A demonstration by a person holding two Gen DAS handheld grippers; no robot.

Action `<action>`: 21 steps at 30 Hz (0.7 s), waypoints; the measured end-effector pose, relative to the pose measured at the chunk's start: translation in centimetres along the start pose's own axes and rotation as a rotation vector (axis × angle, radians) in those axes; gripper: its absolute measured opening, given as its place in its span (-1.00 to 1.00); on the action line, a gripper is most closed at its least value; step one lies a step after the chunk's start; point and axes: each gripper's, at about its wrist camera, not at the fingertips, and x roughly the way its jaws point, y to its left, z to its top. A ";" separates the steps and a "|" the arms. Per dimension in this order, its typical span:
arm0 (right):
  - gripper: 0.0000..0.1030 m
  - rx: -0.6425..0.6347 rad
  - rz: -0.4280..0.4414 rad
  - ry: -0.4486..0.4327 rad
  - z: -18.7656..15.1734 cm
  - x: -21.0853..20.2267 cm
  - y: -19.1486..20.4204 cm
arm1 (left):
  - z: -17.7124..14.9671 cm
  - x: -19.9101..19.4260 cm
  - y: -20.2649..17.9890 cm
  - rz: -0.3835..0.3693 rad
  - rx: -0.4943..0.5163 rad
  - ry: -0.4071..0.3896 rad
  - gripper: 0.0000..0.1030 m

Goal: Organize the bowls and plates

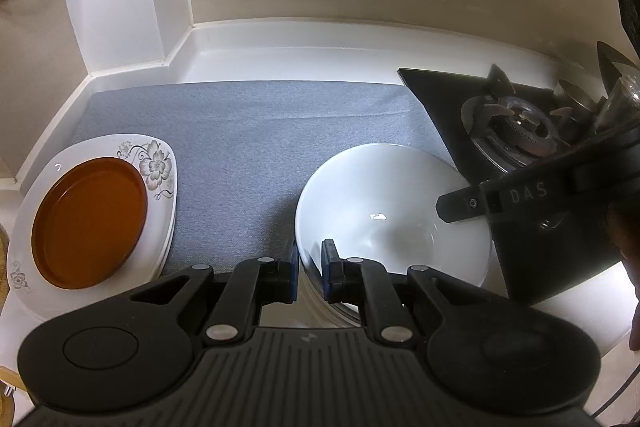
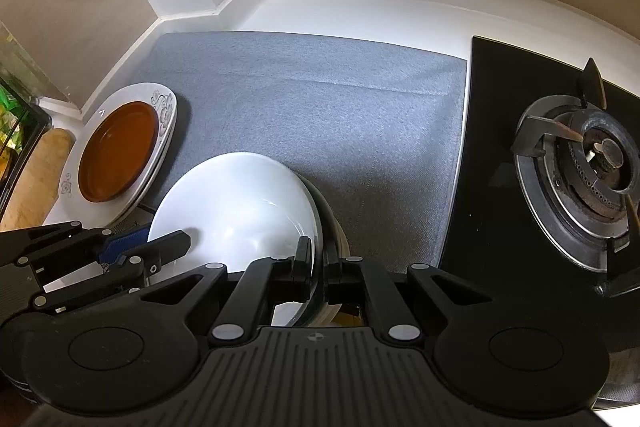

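Gripping the white bowl (image 1: 394, 211) from both sides, we have the left gripper (image 1: 310, 277) pinching its near rim and the right gripper (image 2: 318, 269) pinching the opposite rim. It tops a stack of bowls at the grey mat's (image 2: 320, 99) front edge. Plates are stacked: brown plate (image 1: 90, 221) on floral plate (image 1: 156, 163), front-left corner. Next, we judge, release evenly.

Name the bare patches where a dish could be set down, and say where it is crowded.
Free: grey mat between the plate stack and the stove, and behind the white bowl. Crowded: the front, where both tongs grip the bowl stack.
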 end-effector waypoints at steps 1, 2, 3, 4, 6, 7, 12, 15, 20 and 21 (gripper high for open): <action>-0.87 -0.002 0.000 -0.001 0.0 0.0 0.0 | 0.0 0.0 0.0 0.002 0.000 0.000 -0.76; -0.87 -0.004 0.001 -0.001 0.0 0.0 0.1 | 0.0 0.0 -0.1 0.004 0.000 0.000 -0.76; -0.87 -0.004 0.002 -0.001 0.0 0.0 0.1 | 0.0 -0.1 -0.1 0.006 -0.001 0.000 -0.76; -0.87 -0.003 0.002 -0.001 0.0 0.0 0.1 | 0.0 0.0 -0.2 0.008 -0.002 0.001 -0.76; -0.87 0.000 0.002 -0.002 0.0 -0.1 0.1 | -0.1 -0.1 -0.3 0.012 -0.005 0.003 -0.76; -0.87 0.007 0.003 -0.002 0.0 -0.1 0.0 | -0.1 -0.1 -0.3 0.014 -0.006 0.005 -0.76; -0.87 0.063 0.018 -0.009 -0.2 -0.3 -0.5 | -0.1 -0.2 -0.5 0.027 -0.014 0.004 -0.75; -0.87 0.084 0.031 -0.013 -0.5 -0.4 -0.9 | -0.1 -0.2 -0.8 0.038 -0.012 0.004 -0.75; -0.84 0.097 0.046 -0.012 -0.6 -0.7 -1.2 | -0.3 -0.4 -1.2 0.054 -0.019 0.007 -0.75; -0.82 0.101 0.052 -0.011 -0.7 -0.7 -1.3 | -0.3 -0.4 -1.3 0.057 -0.020 0.006 -0.75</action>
